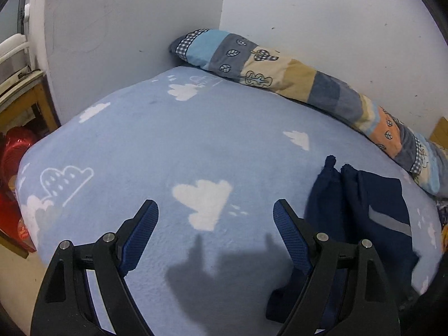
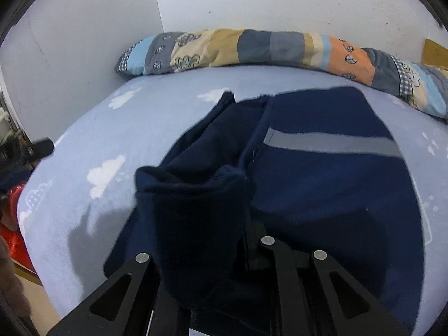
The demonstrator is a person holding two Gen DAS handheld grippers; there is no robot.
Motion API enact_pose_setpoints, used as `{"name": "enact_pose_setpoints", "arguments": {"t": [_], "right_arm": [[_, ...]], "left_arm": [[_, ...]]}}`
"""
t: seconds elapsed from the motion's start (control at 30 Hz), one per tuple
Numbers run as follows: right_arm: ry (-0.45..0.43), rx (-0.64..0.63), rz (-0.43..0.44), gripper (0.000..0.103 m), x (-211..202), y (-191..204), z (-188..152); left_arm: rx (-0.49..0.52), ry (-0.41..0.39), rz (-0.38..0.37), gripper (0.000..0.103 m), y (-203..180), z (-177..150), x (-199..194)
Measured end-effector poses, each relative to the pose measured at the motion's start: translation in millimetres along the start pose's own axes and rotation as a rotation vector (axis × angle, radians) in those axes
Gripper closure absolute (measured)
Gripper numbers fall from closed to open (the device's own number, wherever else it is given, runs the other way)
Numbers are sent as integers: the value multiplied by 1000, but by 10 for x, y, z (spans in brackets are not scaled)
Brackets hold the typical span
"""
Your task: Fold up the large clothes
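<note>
A navy garment [image 2: 322, 184] with a grey reflective stripe [image 2: 330, 142] lies on the bed's light blue cloud blanket [image 2: 112, 128]. My right gripper [image 2: 221, 218] is shut on a bunched fold of it. The lifted cloth drapes over the fingers and hides their tips. In the left wrist view the same navy garment [image 1: 364, 210] lies at the right, reaching under the right finger. My left gripper [image 1: 215, 210] hangs open above bare blanket [image 1: 168, 145], with nothing between its blue pads [image 1: 140, 235], and it casts a shadow below.
A long patchwork bolster [image 1: 280, 72] [image 2: 252, 47] runs along the white wall at the far side of the bed. Left of the bed stand a wooden frame [image 1: 25, 103] and a shiny red object [image 1: 11, 168]. The bed's left edge drops off there.
</note>
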State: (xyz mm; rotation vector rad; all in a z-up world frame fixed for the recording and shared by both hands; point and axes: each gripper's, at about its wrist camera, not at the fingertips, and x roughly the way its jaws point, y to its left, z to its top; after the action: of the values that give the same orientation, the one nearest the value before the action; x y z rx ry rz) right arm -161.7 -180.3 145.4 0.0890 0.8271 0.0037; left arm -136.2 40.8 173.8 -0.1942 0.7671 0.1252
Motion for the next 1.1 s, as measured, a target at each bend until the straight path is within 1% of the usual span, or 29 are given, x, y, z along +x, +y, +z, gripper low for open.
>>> {"name": "enact_pose_setpoints", "arguments": {"t": [0.1,0.17,0.23,0.3,0.33,0.37,0.4,0.43,0.47,0.5,0.53,0.57,0.63,0.67,0.7,0.73,0.77,0.8,0.83,0.87,0.9,0.93,0.97,1.0,1.03,1.1], "right_arm": [[-71,-20,4,92,-272,58,115],[-87,-54,9,92,-329,179,104],[-77,-106,15,92,-250,353,70],[-22,-184,5,91,-71,541,-77],[21,-217,-12,87,73,602,-165],[49,-232,-33,79,177,624,-262],[50,-241,-41,79,205,632,-323],[38,-257,-45,73,192,648,-351],[43,-270,-37,63,161,678,-359],[56,-278,-16,58,139,690,-350],[76,-283,15,50,115,690,-332],[94,-283,74,48,54,679,-326],[133,-291,253,47,-129,633,-334],[150,-278,327,48,-204,591,-330],[157,-249,418,52,-313,501,-307],[140,-215,474,53,-447,385,-285],[102,-174,478,50,-577,207,-237],[62,-119,467,49,-699,-11,-183],[26,-54,445,53,-801,-252,-131],[-2,-4,405,52,-887,-460,-110],[-27,34,363,52,-948,-640,-85],[-52,72,307,60,-1014,-855,-75],[-62,98,253,73,-1061,-1044,-84],[-62,117,221,78,-1112,-1172,-132],[-59,137,210,82,-1132,-1287,-175],[-54,172,197,83,-1137,-1438,-308]], "left_arm": [[-13,-7,0,18,17,25,-27],[-33,-2,-5,18,58,43,-17],[-43,-3,7,18,104,38,-12],[-50,6,16,18,141,29,7],[-53,15,16,18,156,25,25],[-56,23,12,18,166,18,37],[-56,30,9,18,173,11,47],[-54,31,10,18,173,7,49],[-50,31,12,18,172,5,51],[-48,28,16,18,172,8,50],[-51,28,17,18,177,10,53],[-59,29,13,18,181,13,52],[-76,36,-8,18,182,13,60],[-76,40,-19,18,172,10,63],[-70,42,-30,18,153,7,61],[-56,39,-41,18,123,4,50],[-42,36,-53,18,92,-1,36],[-21,31,-85,18,42,-8,13],[-5,28,-116,18,1,-13,-4],[11,25,-154,18,-52,-18,-29],[42,19,-216,18,-143,-36,-71],[69,13,-262,18,-218,-47,-107],[95,5,-314,18,-301,-66,-158],[130,1,-396,18,-415,-100,-226],[161,9,-458,18,-505,-132,-261],[231,44,-581,18,-741,-254,-319]]}}
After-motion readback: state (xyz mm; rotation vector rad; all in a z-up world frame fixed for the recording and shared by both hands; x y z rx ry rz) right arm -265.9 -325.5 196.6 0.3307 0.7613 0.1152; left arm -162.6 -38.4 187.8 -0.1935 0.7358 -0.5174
